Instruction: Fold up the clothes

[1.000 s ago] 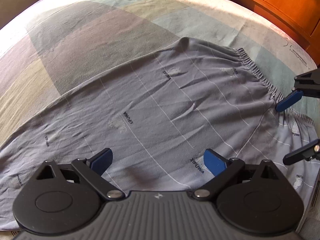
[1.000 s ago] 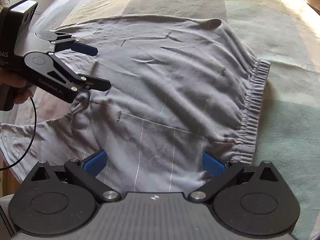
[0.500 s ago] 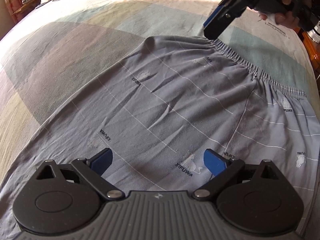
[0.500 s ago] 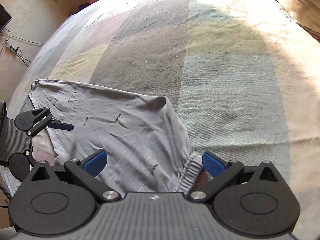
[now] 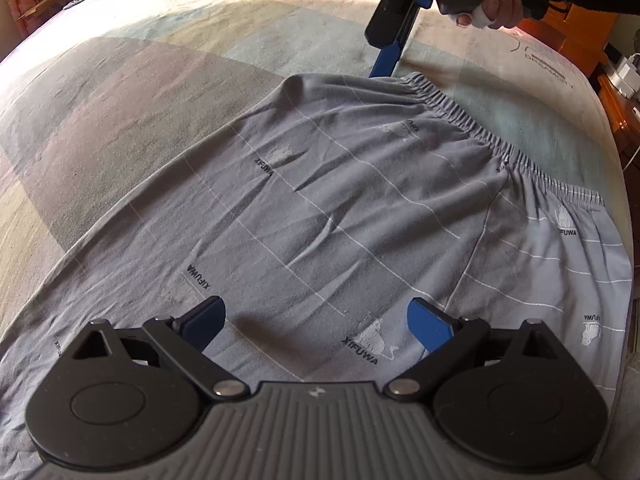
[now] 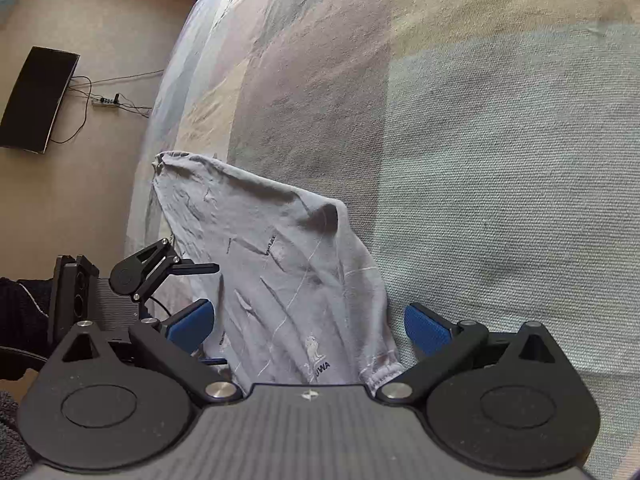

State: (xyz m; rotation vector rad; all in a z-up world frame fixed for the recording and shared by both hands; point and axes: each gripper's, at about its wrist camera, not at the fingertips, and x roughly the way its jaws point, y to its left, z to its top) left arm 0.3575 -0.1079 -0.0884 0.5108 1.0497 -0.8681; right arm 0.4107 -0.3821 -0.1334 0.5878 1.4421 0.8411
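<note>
Grey shorts (image 5: 340,208) spread on bed (image 5: 120,92) ahead of wide-open, empty left hand-held gripper (image 5: 316,322), "XIFUWA" printed repeatedly, "DREAMCITY" read on mattress edge only in left view, right hand-held gripper (image 6: 308,326) spread open over waistband (image 6: 384,372), monitor (image 6: 36,100) seen only in right view

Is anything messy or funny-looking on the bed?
Nothing is spilled or torn. The grey trousers lie spread on the bedsheet, only a little creased in the middle, with one waistband corner puckered up near the right gripper.
</note>
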